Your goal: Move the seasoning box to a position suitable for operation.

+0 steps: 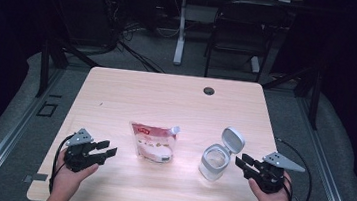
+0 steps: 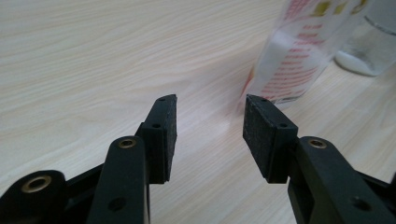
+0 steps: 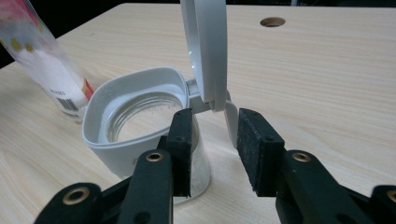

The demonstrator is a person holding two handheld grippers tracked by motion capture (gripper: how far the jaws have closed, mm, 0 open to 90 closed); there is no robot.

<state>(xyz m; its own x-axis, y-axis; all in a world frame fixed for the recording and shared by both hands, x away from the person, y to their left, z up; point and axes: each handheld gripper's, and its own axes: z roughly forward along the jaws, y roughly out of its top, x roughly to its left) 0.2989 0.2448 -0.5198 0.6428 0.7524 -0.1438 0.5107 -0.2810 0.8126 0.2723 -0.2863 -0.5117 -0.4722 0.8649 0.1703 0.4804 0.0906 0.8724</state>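
Black jaws of both grippers are held apart, empty: ahead of the right gripper (image 3: 212, 149), a rigid, open-lidded jar (image 3: 140, 126); beyond the left gripper (image 2: 210, 135), a soft, slippery pouch (image 2: 299, 60), best gripped near its spout.

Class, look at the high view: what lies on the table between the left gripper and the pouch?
Nothing: in the high view, bare table separates the open left gripper from the pouch.
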